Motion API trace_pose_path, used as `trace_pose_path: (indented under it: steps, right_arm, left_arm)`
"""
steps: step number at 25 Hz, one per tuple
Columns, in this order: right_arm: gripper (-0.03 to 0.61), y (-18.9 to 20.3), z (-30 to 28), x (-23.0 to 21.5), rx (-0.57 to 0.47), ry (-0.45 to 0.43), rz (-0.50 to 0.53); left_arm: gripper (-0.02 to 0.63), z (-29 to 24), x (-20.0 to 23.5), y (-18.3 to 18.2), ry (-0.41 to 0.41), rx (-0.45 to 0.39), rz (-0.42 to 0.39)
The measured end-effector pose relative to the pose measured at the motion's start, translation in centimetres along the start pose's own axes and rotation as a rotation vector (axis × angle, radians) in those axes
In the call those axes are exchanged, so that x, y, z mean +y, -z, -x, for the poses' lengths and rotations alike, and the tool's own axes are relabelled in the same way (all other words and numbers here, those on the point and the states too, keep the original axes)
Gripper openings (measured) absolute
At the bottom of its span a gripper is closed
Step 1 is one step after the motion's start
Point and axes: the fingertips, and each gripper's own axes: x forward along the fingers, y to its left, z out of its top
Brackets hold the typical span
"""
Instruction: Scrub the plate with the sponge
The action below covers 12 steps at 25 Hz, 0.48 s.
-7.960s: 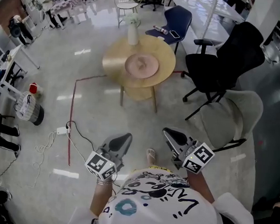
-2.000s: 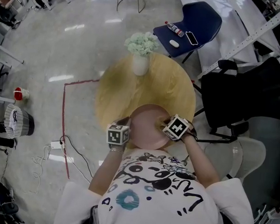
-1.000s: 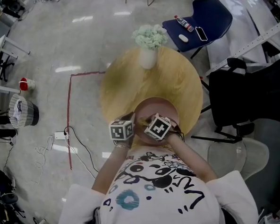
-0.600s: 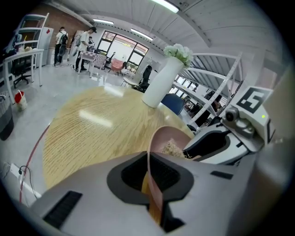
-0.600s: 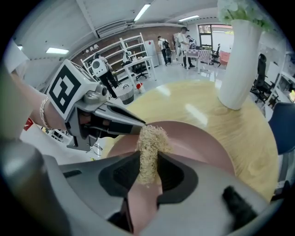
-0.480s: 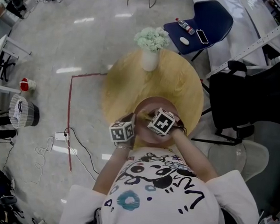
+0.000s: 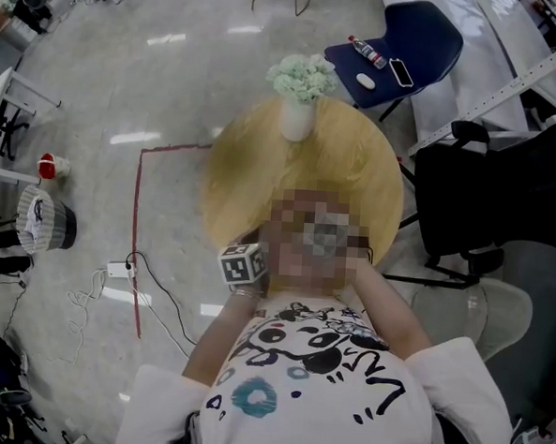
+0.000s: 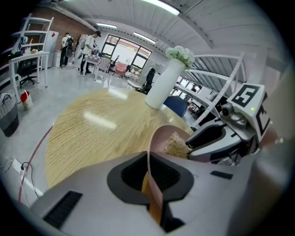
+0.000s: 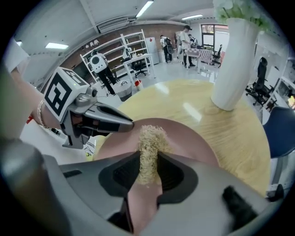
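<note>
The left claw is clenched on the near rim of the pink plate, steadying it over the round worktop. The sponge, pinched in the right claw, presses on the plate's face. Scrubbing looks under way, though I cannot tell how much is clean. The plate holds nothing else. The white vase holds pale flowers.

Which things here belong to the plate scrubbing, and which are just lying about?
In use: plate, sponge, left gripper clamping the plate's rim, right gripper gripping the sponge.
Lying about: vase, blue chair, bottle, black chair.
</note>
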Motion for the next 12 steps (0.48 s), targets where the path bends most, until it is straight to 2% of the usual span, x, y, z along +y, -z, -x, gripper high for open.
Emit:
trace_pose_path:
  steps: [5,12]
  right_arm:
    - [0.123,0.2,0.8,-2.5,-0.001,0.057,-0.039]
    - [0.123,3.8,2.8,-4.3,0.003,0.089,-0.127]
  left_arm:
    - [0.026,-0.1,0.0,0.0,-0.007,-0.01,0.029]
    - [0.026,-0.2,0.2,0.0,-0.008,-0.035,0.064]
